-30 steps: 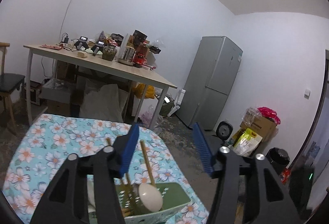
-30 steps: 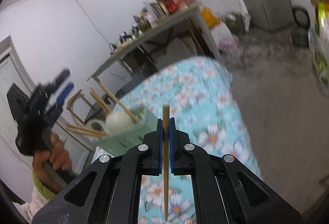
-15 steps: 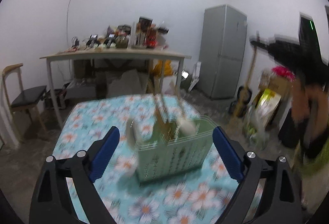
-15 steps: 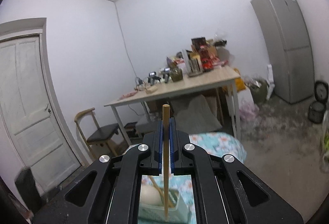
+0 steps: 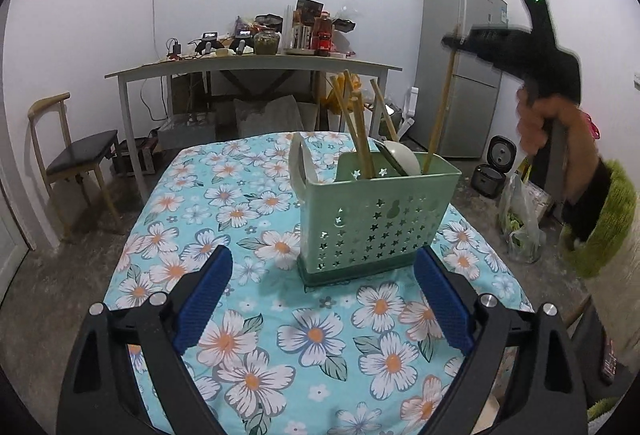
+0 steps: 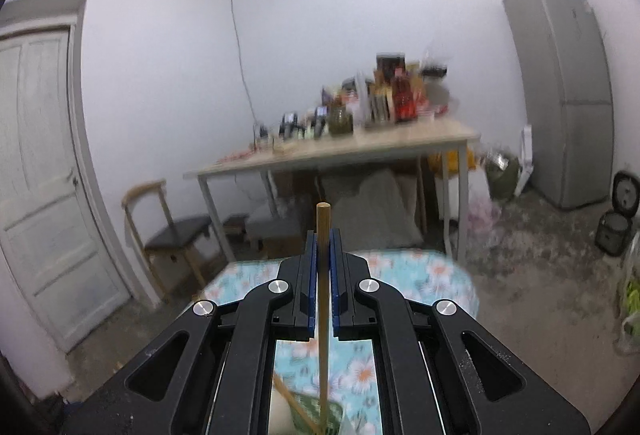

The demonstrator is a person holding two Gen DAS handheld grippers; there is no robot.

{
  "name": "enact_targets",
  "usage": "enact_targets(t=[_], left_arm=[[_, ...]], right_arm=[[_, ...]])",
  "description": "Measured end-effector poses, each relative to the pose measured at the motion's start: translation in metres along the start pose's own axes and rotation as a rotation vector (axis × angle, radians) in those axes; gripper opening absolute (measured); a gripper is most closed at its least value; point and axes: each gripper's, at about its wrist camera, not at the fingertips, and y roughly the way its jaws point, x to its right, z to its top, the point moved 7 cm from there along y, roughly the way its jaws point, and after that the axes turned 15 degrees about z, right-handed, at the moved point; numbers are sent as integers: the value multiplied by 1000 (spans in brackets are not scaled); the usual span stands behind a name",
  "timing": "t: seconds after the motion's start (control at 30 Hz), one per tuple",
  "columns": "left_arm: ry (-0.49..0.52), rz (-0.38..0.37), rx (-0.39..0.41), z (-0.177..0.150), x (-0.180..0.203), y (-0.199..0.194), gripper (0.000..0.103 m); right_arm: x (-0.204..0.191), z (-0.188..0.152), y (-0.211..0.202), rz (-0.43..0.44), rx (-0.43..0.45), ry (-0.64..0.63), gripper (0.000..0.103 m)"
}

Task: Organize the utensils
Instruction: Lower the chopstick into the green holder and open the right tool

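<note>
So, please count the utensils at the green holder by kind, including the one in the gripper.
Chopsticks standing loose in the green holder: 4 (they overlap, so roughly)
Held chopstick, tip inside the holder, right gripper jaws opening around it: 1
White spoon: 1
White piece at the holder's left end, kind unclear: 1
Total: 7
</note>
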Motion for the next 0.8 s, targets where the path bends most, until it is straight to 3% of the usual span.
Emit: enact_targets(t=[0.07,0.13,0.17,0.57,0.8], left_arm=[[-1,-5,-6,-2,1,1,90],[-5,-11,-17,-1,3,2,90],[-6,-12,-21,-1,5,3,90],[-49,-17,-41,0,9,7,97],[-52,55,-72,1,3,16,97]], right_arm=[[1,-15,5,0,-47,8,13],[0,-25,5,4,-68,20,39],[1,-28,2,8,-71,30,43],[-8,-64,-58,-11,-99,118,77],[-31,-117,-73,-90,-216,121,92]])
